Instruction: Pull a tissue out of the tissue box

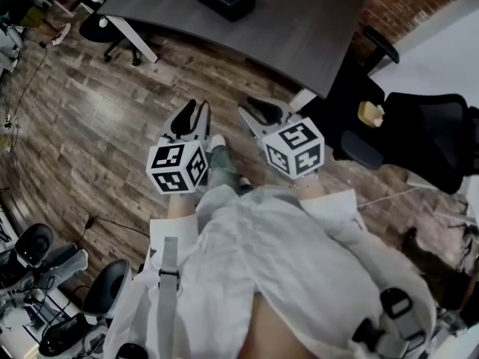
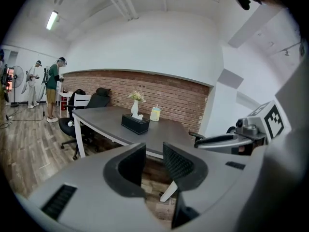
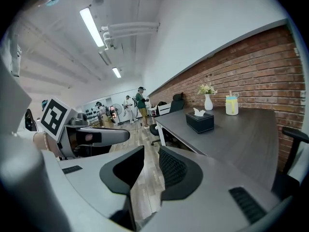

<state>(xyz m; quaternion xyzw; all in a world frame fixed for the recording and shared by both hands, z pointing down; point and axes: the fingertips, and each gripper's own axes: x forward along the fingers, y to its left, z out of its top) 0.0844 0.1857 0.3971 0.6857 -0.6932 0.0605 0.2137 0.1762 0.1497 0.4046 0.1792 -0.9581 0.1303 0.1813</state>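
Starting nearest the camera, a white garment (image 1: 262, 268) is seen filling the bottom of the head view. Just beyond it the two marker cubes (image 1: 178, 167) are held side by side above the wooden floor (image 1: 90, 103). The left gripper (image 1: 193, 114) and the right gripper (image 1: 258, 111) are carried close together. Both are pointed toward the desk (image 1: 299, 36), and neither is touching it.

Over to the left gripper view: the jaws of the left gripper (image 2: 153, 150) are found partly apart, with a narrow gap left between the ridged pads. Nothing is caught there, and only floorboards and a white desk leg (image 2: 167, 192) are glimpsed through the gap. The same is reported from the right gripper view: the jaws of the right gripper (image 3: 151, 151) are parted, nothing is held, and bare floor is seen between them.

Farther out, the dark grey desktop is reached. The black tissue box (image 3: 200, 122) is set on it, well apart from both grippers. A white tissue (image 3: 198, 112) is seen standing up out of its top slot, not yet pulled out.

Behind the box, a white vase (image 3: 208, 102) of flowers and a pale yellow cup (image 3: 231, 105) with a blue lid are lined up near the brick wall (image 3: 260, 62). A black office chair (image 1: 419, 133) is parked off the desk's right end in the head view. At the very back of the room, people (image 3: 141, 103) can be made out standing on the floor.
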